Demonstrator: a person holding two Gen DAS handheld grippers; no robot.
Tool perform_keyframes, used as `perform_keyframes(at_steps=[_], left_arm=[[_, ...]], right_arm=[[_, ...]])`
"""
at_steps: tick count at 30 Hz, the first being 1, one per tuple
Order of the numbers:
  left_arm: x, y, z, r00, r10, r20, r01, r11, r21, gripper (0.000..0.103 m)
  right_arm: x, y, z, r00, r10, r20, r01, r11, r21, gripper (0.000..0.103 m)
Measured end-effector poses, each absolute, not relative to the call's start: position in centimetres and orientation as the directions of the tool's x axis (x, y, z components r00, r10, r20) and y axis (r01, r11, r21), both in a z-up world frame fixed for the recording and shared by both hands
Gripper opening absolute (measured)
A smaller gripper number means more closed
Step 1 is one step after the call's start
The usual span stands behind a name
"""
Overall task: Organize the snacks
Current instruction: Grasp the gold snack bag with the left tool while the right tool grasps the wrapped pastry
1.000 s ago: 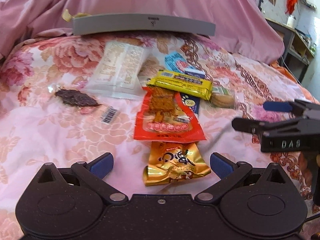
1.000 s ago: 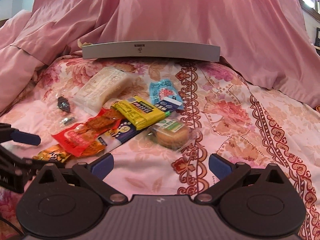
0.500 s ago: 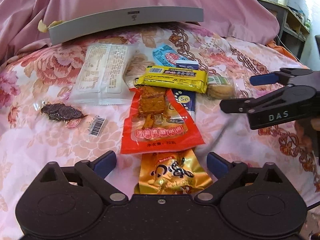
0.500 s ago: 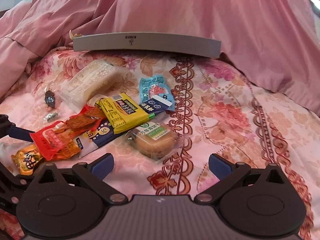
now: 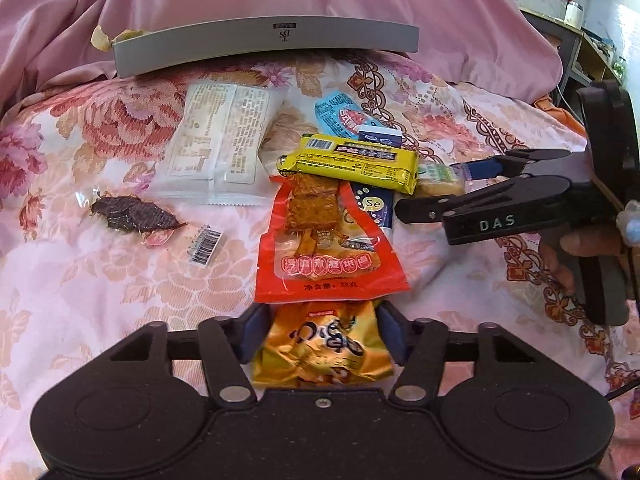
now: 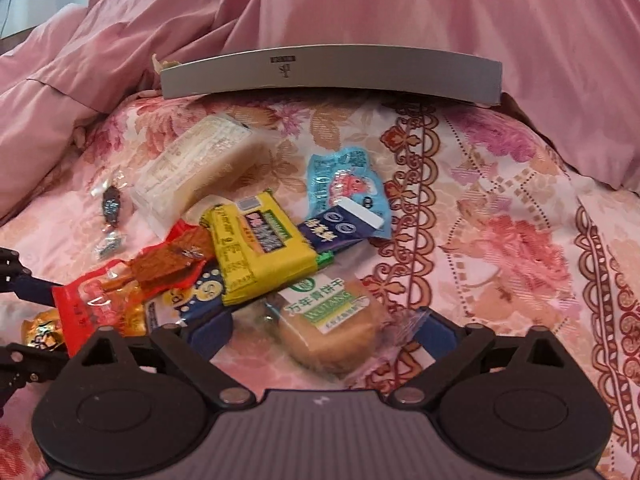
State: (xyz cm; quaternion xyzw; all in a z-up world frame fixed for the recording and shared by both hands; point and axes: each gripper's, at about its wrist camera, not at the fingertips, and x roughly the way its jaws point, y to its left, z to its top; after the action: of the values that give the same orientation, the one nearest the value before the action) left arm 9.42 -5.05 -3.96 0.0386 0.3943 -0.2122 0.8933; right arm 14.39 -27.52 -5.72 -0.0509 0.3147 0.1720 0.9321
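Snacks lie heaped on a floral bed (image 5: 100, 280) before a grey box (image 5: 264, 46). Left tool (image 5: 322, 334): jaws closing, blue pads pressed against both sides of the gold packet (image 5: 324, 350), which sits just below the red pouch (image 5: 324, 248). Right tool (image 6: 322, 330): jaws wide, beginning to close, straddling the wrapped biscuit (image 6: 332, 332) without touching it; yellow bar (image 6: 260, 248) just beyond.
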Motion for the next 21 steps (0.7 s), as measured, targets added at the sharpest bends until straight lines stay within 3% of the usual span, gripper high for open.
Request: perform_keyframes(at_steps=[12,21], left_arm=[[9.1,-3.1,-3.3,0.587,-0.326,-0.741,0.292,0.939,-0.182,0.057],[7.9,-2.1,-2.9,0.584,-0.302,-0.753,0.246,0.950,-0.191,0.057]], right_arm=[[12.8,-26.6,-5.3,0.753,0.309,-0.582,-0.371,0.928,0.012,0.070],[9.1,-25.6,-4.8,0.742,0.368,-0.560,-0.384,0.919,0.094,0.066]])
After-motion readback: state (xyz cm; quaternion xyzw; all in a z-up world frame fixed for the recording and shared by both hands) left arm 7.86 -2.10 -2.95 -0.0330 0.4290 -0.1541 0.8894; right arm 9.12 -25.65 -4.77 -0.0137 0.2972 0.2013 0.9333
